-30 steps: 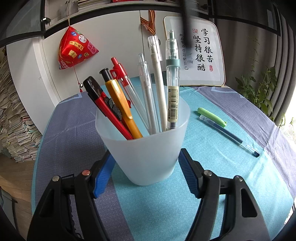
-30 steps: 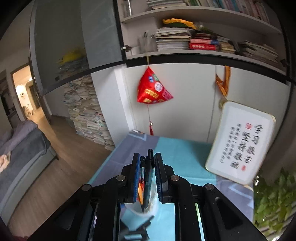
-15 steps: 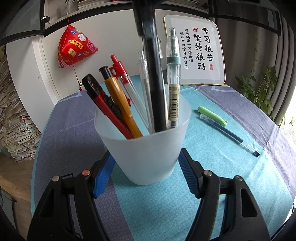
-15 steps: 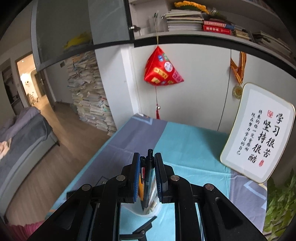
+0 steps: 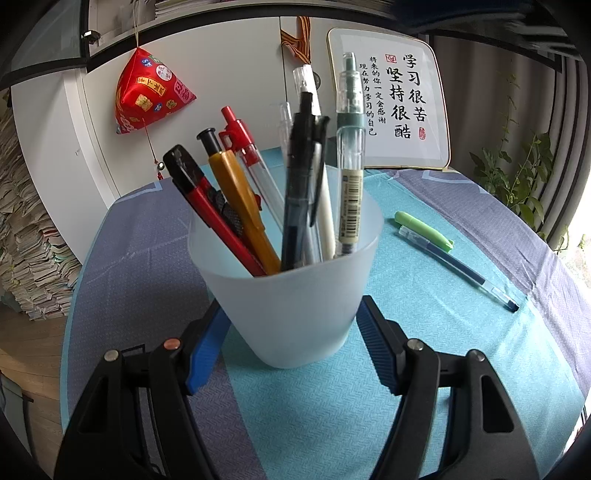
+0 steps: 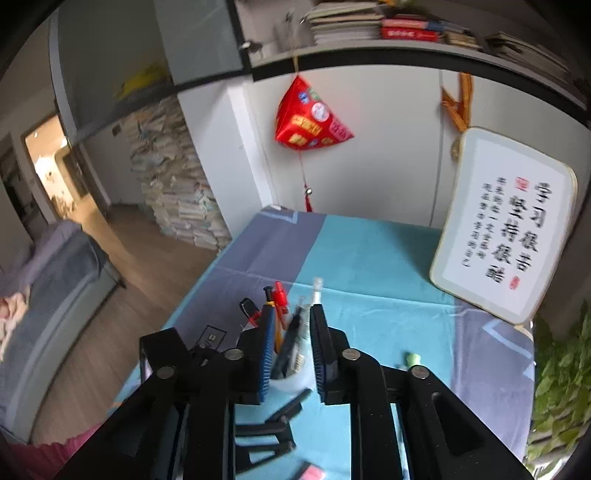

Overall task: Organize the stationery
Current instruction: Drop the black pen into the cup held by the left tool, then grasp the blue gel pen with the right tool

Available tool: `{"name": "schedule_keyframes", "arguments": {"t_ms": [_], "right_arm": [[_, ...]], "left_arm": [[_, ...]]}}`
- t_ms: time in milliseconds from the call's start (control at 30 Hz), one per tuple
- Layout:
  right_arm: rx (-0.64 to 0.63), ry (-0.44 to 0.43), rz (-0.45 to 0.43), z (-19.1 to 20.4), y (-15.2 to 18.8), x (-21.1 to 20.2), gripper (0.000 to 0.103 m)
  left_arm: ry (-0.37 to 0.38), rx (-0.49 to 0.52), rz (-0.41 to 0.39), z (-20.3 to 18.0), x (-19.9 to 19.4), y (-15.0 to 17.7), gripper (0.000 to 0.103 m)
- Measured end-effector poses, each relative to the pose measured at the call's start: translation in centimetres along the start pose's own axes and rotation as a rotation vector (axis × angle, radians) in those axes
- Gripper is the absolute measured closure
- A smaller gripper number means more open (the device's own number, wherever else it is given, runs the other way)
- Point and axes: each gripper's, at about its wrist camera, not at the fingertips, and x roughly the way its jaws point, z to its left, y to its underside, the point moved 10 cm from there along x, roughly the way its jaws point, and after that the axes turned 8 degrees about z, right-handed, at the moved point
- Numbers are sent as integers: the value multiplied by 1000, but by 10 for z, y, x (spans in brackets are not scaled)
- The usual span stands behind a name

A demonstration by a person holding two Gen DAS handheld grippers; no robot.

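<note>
Left-wrist view: my left gripper (image 5: 291, 343) clamps the cup (image 5: 288, 295), my right gripper's (image 6: 291, 354) jaws are opening around the black pen (image 5: 299, 192) now in it, and 2 pens (image 5: 436, 243) remain on the table (image 5: 443, 332).

A white cabinet wall (image 6: 388, 147) stands at twelve o'clock, a bookshelf (image 6: 388, 33) above it. Stacked papers (image 6: 173, 184) rise at ten o'clock over the wooden floor (image 6: 122, 280). A lit doorway (image 6: 51, 166) glows at nine; a leafy plant (image 5: 517, 173) at three.
</note>
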Motion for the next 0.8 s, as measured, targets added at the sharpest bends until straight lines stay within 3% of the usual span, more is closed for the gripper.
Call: {"name": "schedule_keyframes", "arguments": {"t_ms": [167,433,600,800], "right_arm": [[40,84,21,-38,26,-12,75],[176,194,190,-109,110,10,75],[155,227,273,-114,150,28,75],[150,220,310,-115,163,45,75]], "left_arm": [[-1,1,0,0,0,0,34],[-3,1,-1,0,0,-1,34],[-3,2,-1,1,0,-1,34],[-1,1,-1,0,0,-1,34]]}}
